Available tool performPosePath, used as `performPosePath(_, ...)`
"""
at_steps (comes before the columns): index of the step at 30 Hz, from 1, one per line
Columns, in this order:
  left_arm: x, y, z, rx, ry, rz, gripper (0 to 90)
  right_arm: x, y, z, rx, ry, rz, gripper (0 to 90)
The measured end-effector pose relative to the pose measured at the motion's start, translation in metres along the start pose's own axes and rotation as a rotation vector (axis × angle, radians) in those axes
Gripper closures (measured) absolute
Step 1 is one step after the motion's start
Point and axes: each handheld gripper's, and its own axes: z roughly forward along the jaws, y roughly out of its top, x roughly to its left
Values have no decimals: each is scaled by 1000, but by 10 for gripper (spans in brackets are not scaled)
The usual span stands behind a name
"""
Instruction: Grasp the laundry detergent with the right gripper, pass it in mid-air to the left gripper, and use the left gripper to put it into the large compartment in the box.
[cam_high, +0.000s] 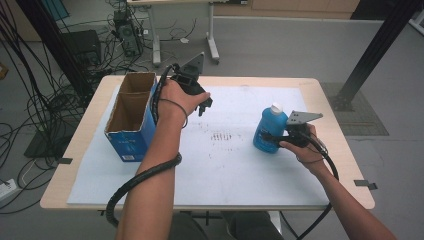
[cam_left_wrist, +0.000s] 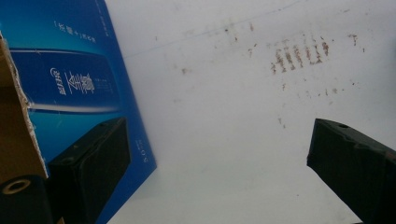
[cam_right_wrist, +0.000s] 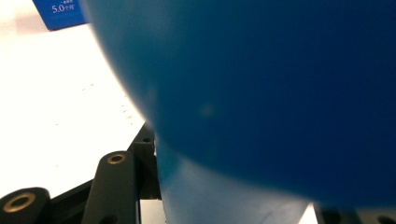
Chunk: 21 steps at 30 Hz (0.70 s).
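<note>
A blue bottle (cam_high: 269, 131) with a white cap stands upright on the white mat at the right. My right gripper (cam_high: 273, 136) is shut on its lower body, and the bottle (cam_right_wrist: 261, 93) looms very close in the right gripper view, pressed between the jaws. My left gripper (cam_high: 205, 104) hovers above the mat just right of the open blue cardboard box (cam_high: 131, 116). Its jaws stand wide apart with nothing between them. In the left gripper view the box's blue printed side (cam_left_wrist: 74, 88) lies at the left, behind the left jaw.
The white mat (cam_high: 220, 165) covers most of the wooden table (cam_high: 75, 145) and bears faint brown marks (cam_high: 220, 136) in the middle. The box is open at the top, with two compartments. Cables, a desk frame and a computer case lie on the floor beyond the table.
</note>
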Motion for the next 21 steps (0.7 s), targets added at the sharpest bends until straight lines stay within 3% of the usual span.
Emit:
performPosePath(18, -2, 0, -2, -9, -10, 13, 65, 2, 0, 0, 0, -5, -6, 452)
performPosePath(21, -3, 0, -4, -8, -16, 33, 65, 3, 1, -1, 7, -11, -4, 453)
